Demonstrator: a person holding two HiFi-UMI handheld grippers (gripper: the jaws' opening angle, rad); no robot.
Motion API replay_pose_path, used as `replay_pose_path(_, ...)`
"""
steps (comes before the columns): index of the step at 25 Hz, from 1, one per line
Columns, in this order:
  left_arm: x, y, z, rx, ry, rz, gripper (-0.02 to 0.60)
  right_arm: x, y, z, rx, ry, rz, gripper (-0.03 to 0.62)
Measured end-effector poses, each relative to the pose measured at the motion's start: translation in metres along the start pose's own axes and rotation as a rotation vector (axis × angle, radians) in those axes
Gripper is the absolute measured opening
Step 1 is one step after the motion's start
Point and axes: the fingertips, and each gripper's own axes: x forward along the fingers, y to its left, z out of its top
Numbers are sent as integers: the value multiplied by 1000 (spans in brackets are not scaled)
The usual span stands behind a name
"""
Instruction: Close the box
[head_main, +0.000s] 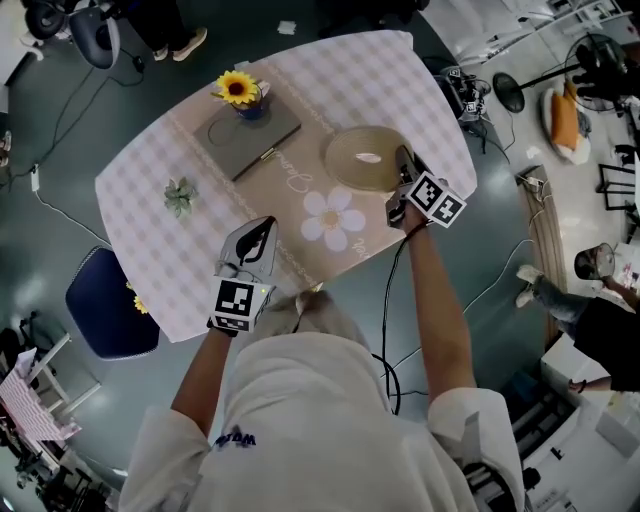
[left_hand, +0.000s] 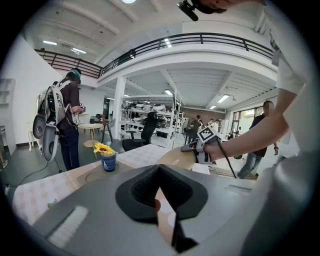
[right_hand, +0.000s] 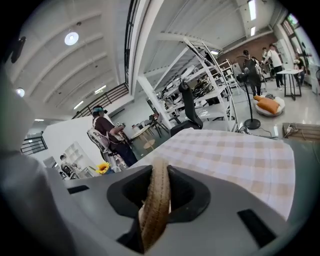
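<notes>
A round tan woven box lid (head_main: 358, 158) lies over the right half of the checked table (head_main: 150, 200); it also shows as a pale disc (left_hand: 175, 156) in the left gripper view. My right gripper (head_main: 404, 162) is at the lid's right rim, shut on the woven edge (right_hand: 156, 200), which stands on edge between its jaws (right_hand: 156, 172). The box under the lid is hidden. My left gripper (head_main: 262, 230) hovers over the table's near edge, well left of the lid, its jaws (left_hand: 161, 172) meeting at the tips with nothing held.
A sunflower in a blue cup (head_main: 240, 92) stands on a grey flat case (head_main: 247, 135) at the far left. A small green flower (head_main: 180, 195) lies on the cloth. A blue chair (head_main: 105, 305) sits beside the table's left corner. People stand around the hall.
</notes>
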Motion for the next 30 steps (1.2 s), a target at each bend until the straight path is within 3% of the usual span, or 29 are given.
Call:
replay_pose_path(13,4,1,2,-9,11,-3,2,7,-14,-6,-141,47,-31,84)
replay_pose_path(30,8,-4,1,-4,25,-17,2,23,-41,-19,-178,85,-24,101)
